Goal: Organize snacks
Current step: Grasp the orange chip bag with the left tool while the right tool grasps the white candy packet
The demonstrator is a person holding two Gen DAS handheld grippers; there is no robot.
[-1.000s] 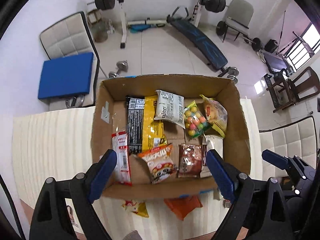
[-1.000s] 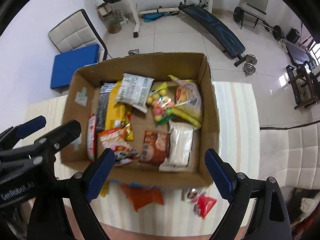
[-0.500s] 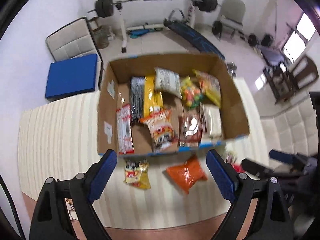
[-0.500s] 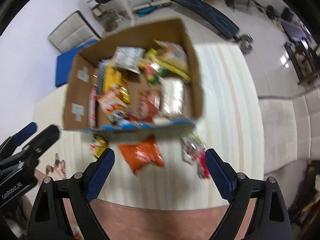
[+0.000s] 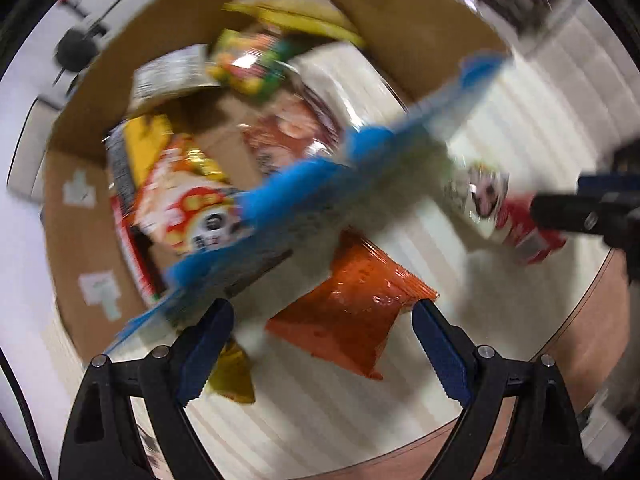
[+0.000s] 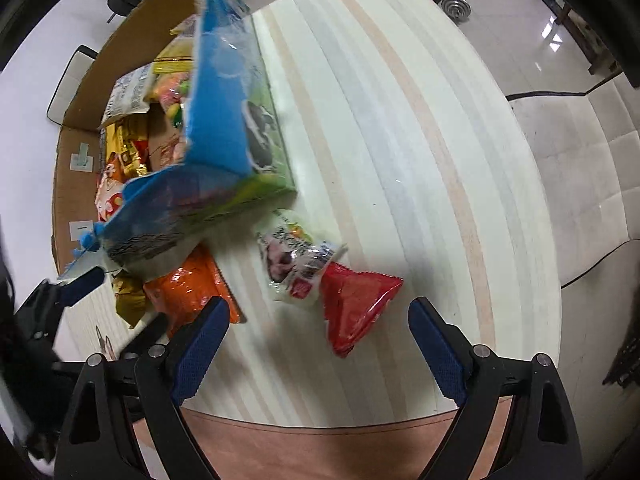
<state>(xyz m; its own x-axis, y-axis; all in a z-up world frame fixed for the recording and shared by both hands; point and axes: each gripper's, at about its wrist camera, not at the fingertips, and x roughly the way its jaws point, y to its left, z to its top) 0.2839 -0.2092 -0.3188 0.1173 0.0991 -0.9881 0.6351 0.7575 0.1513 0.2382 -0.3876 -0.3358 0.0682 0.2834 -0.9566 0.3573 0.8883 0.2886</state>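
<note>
The left gripper (image 5: 322, 344) is seen with its blue-padded jaws spread wide and nothing held between them, poised above the striped table (image 5: 360, 420) just in front of the cardboard box (image 5: 80, 232). An orange snack packet (image 5: 352, 308) is framed between its two fingers, lying flat on the table beside the box's blue printed front wall; whether either pad touches it cannot be told, as this view is blurred. A small yellow-gold packet (image 5: 234, 376) is seen beside the left finger, partly covered by it. The right gripper (image 6: 318, 340) is likewise held wide apart and empty above the table, and in the left wrist view it is visible only as a dark shape at the right edge (image 5: 592, 208). Between and ahead of its fingers a red packet (image 6: 356, 312) is lying flat on the table, its upper end overlapped by a white packet with a dark picture (image 6: 296, 264). To the left, the orange packet (image 6: 192, 292) and the yellow-gold one (image 6: 130, 300) are seen close against the box's front wall. The box (image 6: 76, 184) is filled with assorted snack bags in yellow, white, orange and mixed colours, none of which is touched by either gripper. A white padded chair (image 6: 580, 168) is seen beyond the table edge at the right.
</note>
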